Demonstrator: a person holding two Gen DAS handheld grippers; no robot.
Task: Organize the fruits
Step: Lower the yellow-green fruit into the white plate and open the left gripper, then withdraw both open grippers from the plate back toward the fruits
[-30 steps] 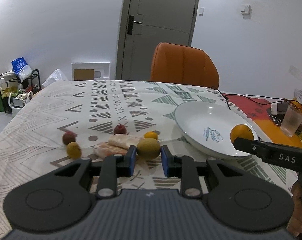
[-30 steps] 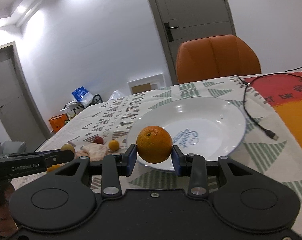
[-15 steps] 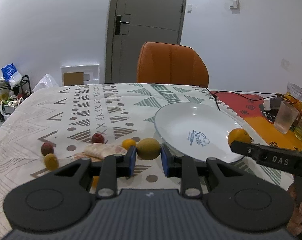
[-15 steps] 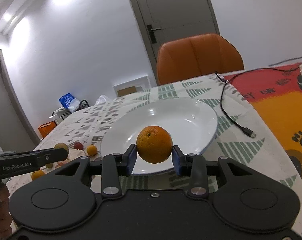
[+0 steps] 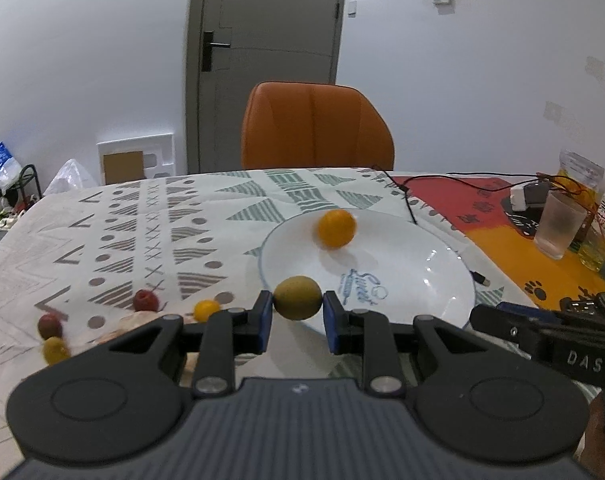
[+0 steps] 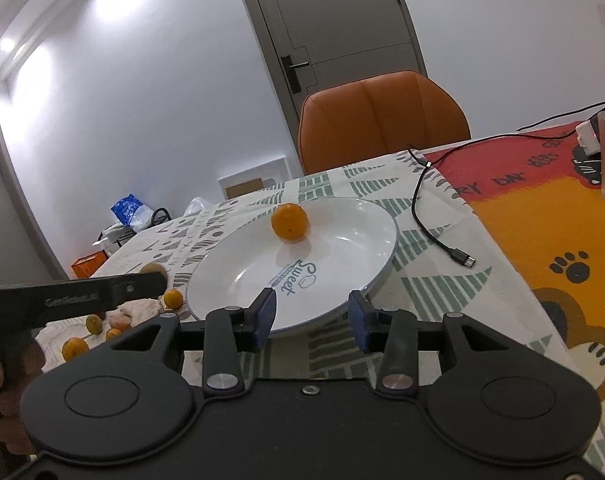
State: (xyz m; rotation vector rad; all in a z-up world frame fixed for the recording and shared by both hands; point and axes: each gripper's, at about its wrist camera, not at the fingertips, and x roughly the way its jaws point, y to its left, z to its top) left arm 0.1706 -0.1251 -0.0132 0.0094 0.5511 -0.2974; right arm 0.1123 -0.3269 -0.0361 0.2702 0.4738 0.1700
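Note:
My left gripper point(image 5: 297, 312) is shut on a yellow-green round fruit point(image 5: 297, 298) and holds it over the near left rim of the white plate point(image 5: 430, 292). An orange point(image 5: 336, 229) lies at the plate's far side, blurred; it also shows in the right wrist view point(image 6: 289, 222). My right gripper point(image 6: 312, 314) is open and empty at the plate's point(image 6: 342, 264) near edge. Small fruits lie on the cloth to the left: a red one point(image 5: 145, 300), a small orange one point(image 5: 206, 309), a dark red one point(image 5: 48, 325) and a yellow one point(image 5: 55, 349).
An orange chair point(image 5: 316, 128) stands behind the table. A black USB cable point(image 6: 434, 220) runs right of the plate. A frosted glass point(image 5: 558, 226) and bottles stand at the far right. A pale wrapper point(image 6: 136, 310) lies among the loose fruits.
My right gripper opened and let go of the orange, which now lies in the plate. My left gripper moved right with its fruit, over the plate's rim.

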